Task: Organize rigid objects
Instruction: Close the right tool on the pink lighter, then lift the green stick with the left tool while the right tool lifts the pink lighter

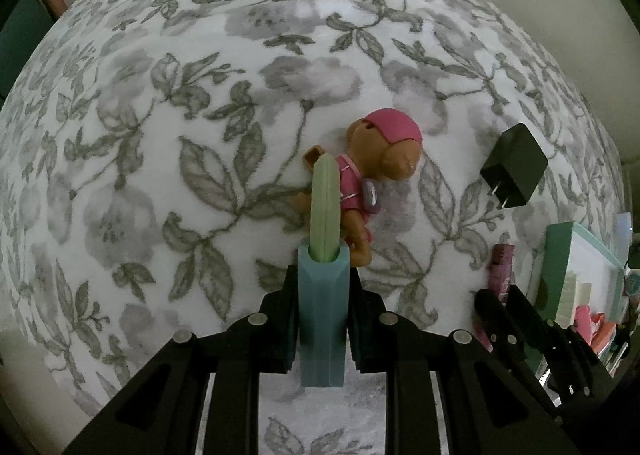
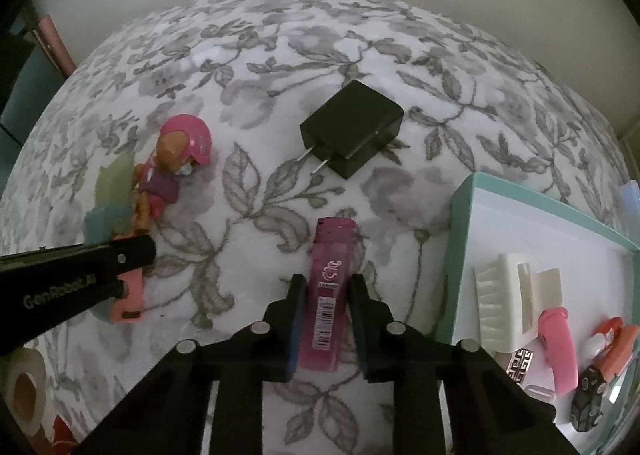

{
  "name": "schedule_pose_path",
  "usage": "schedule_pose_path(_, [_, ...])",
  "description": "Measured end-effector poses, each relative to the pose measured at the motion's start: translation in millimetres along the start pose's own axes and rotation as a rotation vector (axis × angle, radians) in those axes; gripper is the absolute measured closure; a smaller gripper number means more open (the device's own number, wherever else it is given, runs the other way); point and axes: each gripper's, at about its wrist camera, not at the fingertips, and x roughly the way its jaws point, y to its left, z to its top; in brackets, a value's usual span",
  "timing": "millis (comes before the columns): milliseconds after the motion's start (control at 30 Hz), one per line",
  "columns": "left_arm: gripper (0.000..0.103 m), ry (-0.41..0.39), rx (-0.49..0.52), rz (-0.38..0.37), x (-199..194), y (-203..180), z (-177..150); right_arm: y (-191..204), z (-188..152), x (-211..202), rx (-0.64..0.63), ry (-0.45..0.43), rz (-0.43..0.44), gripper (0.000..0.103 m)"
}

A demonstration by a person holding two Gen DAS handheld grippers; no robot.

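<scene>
Between the right gripper's point(image 2: 324, 325) slightly parted fingers lies a pink lighter point(image 2: 327, 295), light, stiff, slick, best pinched mid-body, while the left gripper point(image 1: 322, 319) clamps a teal-green toy point(image 1: 323, 275).

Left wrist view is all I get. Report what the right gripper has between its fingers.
Observer: The right gripper straddles a pink lighter lying flat on the floral cloth. I cannot tell whether it is clamped yet.
Operator: Give me the tray contents; my frame cuts them off.
Observer: The teal-rimmed tray holds a cream claw clip, a pink piece and a dark toy car, among other small things.
Operator: List anything lying outside my frame.
Observer: A roll, likely tape, sits at the near left corner of the right wrist view.
</scene>
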Motion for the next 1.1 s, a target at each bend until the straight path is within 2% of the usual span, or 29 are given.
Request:
schedule_pose_path(267, [0.082,-0.029,-0.001,-0.021,-16,-3,4,-8,1,-5,0.034,-0.005,0.05,0.082])
schedule_pose_path(733, [0.082,-0.154,0.002,-0.056,-73,-1,8,-29,3,-30,0.095,-0.062,0.097,0.082])
schedule_pose_path(1100, [0.082,-0.213,0.02,-0.122,-99,-27,5,-52,2,-52,0.147,-0.1,0.104,0.082])
